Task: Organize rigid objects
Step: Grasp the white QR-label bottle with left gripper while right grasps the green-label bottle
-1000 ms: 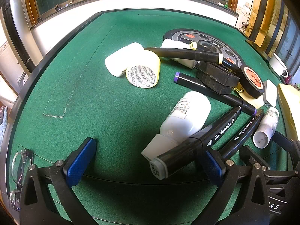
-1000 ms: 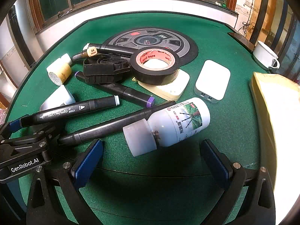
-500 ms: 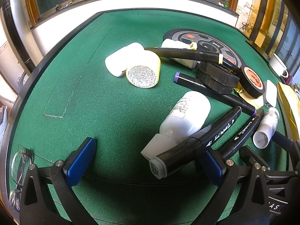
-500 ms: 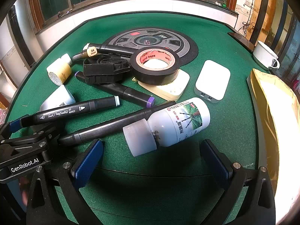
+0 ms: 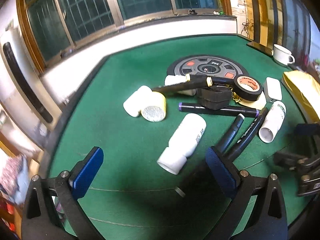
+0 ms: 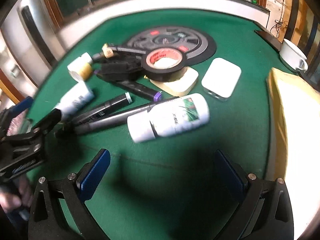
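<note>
A pile of objects lies on the green felt table. In the left wrist view a white bottle lies just ahead of my open, empty left gripper, with two black markers by its right finger. In the right wrist view a labelled white bottle lies ahead of my open, empty right gripper. Black tape roll, a black clip block, a purple-capped marker and small bottles lie behind. My left gripper also shows at the left edge of the right wrist view.
A white power bank and a cream pad lie right of the tape. A round black and grey disc sits mid-table. A yellow envelope and a white cup are at the right edge.
Both grippers have lifted and pulled back from the pile, so the objects look farther away. The left gripper's right finger has come off the marker. Both views are blurred by motion.
</note>
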